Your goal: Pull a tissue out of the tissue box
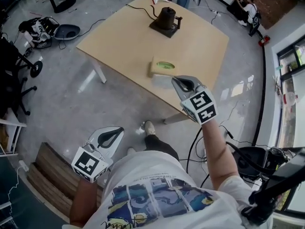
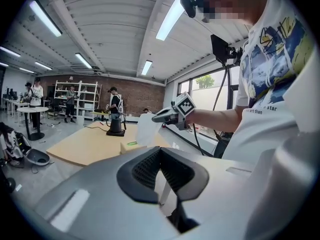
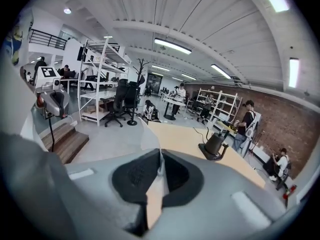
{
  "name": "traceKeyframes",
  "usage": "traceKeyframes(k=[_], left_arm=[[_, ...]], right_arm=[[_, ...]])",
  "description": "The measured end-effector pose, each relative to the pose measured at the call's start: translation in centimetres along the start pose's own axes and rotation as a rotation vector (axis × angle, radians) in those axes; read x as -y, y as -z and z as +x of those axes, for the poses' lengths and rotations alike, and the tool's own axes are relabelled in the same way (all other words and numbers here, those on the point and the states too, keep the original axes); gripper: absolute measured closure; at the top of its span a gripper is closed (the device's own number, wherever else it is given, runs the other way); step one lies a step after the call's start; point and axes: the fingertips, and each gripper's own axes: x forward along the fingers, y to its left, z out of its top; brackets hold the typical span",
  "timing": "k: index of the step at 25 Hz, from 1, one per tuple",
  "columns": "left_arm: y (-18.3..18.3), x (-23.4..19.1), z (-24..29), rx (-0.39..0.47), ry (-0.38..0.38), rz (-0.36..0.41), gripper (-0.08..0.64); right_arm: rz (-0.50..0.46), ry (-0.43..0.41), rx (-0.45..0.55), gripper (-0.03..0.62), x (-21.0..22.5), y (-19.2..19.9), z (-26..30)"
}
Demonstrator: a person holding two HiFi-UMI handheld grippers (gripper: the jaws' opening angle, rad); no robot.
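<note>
The tan tissue box (image 1: pixel 161 67) with a green-rimmed slot stands near the front edge of the wooden table (image 1: pixel 119 42); in the left gripper view the box (image 2: pixel 130 147) shows low on the table. My right gripper (image 1: pixel 175 82) is held just in front of the box, shut on a white tissue (image 1: pixel 162 81). The tissue (image 2: pixel 146 130) hangs from the right gripper (image 2: pixel 156 118), and a sheet of tissue (image 3: pixel 150 134) rises from between the right jaws. My left gripper (image 1: pixel 119 129) stays off the table over the floor, shut and empty.
A black kettle-like device (image 1: pixel 167 19) on a base stands at the table's far side with a cable. Wooden steps (image 1: pixel 47 175) lie at the lower left, office chairs (image 1: pixel 14 80) at the left, and black equipment (image 1: pixel 271 175) at the lower right. People stand far off.
</note>
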Motion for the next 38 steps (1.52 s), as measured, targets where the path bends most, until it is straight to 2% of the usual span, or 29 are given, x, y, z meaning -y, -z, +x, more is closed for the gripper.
traceKeyframes(k=[17,23,38], left_arm=[[-0.6,3.4,-0.4,0.032,0.13,-0.004,0.558],[-0.9,3.9,0.4,0.029,0.158,0.033,0.558],[-1.1,5.4,1.8,0.032,0.205,0.054,0.558]], right_arm=[[0.019,0.025,0.096,0.589,-7.1,-2.4,-8.3],[0.03,0.031,0.122,0.589,-8.4,-2.8,-10.6],[0.051,0.05,0.151,0.589,-10.0,-2.9,-14.0]])
